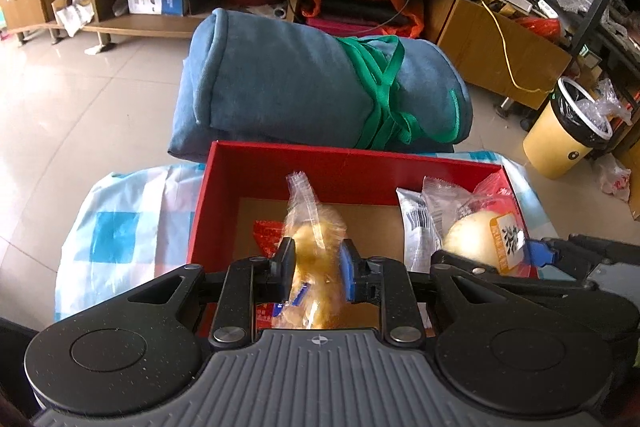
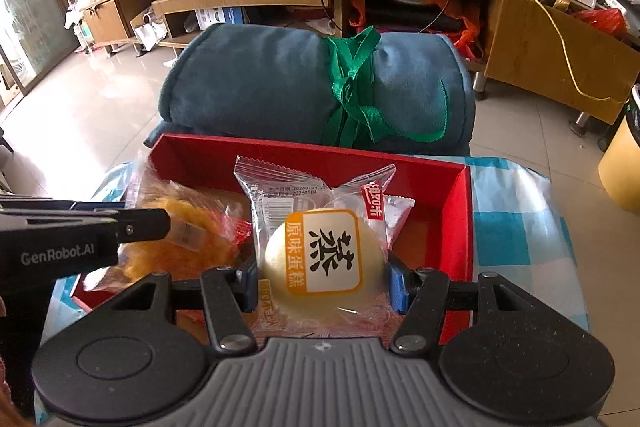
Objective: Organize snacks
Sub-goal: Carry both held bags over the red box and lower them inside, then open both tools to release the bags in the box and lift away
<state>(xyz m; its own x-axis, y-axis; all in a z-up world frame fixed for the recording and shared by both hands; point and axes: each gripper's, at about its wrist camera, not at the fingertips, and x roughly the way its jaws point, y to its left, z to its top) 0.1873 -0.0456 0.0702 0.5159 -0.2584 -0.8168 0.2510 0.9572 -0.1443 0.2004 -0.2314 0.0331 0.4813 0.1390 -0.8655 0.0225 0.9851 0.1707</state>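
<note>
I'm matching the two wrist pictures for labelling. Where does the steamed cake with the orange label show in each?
Left wrist: the steamed cake sits at right of centre, over the red box, held by the right gripper.
Right wrist: it fills the centre, between that gripper's pads.
Shared landmark: the rolled blue blanket behind the box.

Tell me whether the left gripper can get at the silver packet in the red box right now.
Probably not: the left gripper is shut on a golden bread pack, and the steamed cake covers the silver packet.
</note>
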